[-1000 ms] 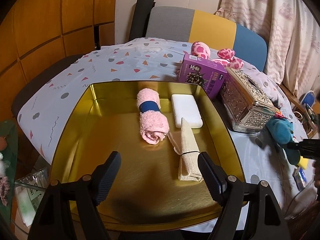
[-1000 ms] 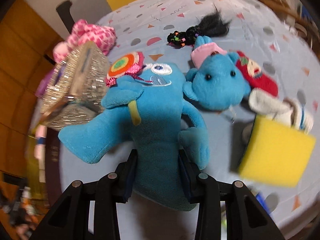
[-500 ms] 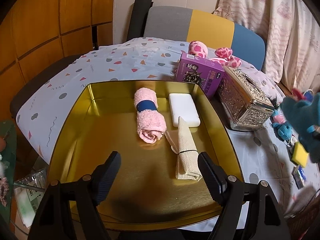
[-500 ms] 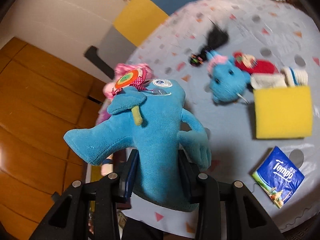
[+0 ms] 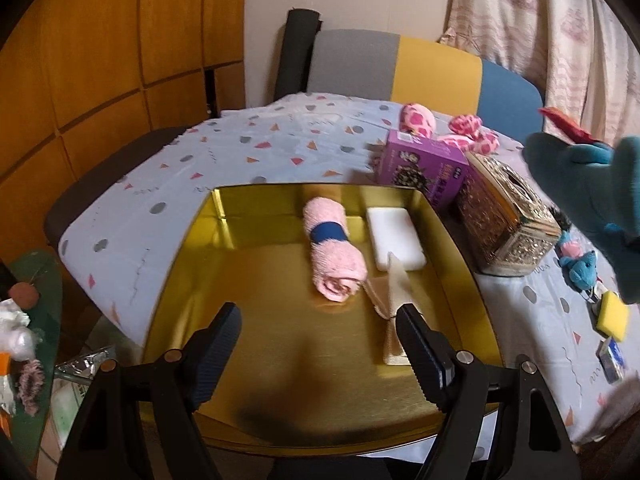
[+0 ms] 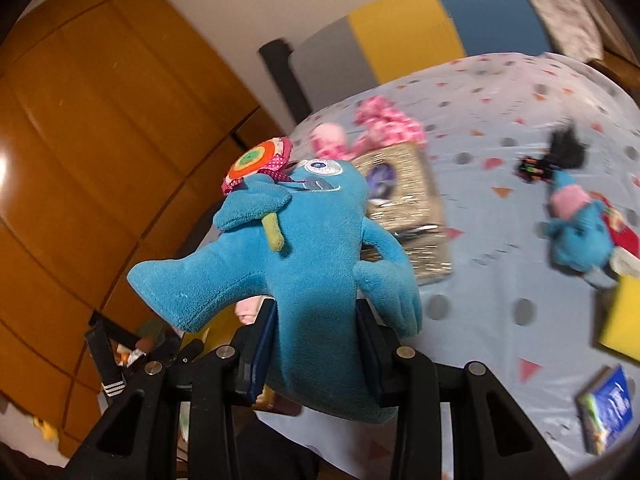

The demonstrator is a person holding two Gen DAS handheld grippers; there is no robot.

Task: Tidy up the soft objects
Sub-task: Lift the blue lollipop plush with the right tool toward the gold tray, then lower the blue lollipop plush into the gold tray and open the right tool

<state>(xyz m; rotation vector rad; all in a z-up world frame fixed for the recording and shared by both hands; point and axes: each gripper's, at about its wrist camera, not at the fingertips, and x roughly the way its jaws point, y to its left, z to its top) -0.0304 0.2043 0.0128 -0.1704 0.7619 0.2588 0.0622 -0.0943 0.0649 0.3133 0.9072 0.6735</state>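
Readable text check, both views.

Purple cardboard box (image 5: 424, 168) on the counter, beside the ornate metallic tissue box: pale characters are printed along its front face and a small white mark sits near its top edge. None resolves into legible characters; script cannot be told.

Small blue packet (image 6: 608, 410) lying flat on the patterned cloth near the yellow sponge: white lettering runs across its blue face, but motion blur leaves it unreadable in the right wrist view. The same packet (image 5: 611, 360) is too small to read in the left wrist view.

No other labels, numbers or signs can be made out.
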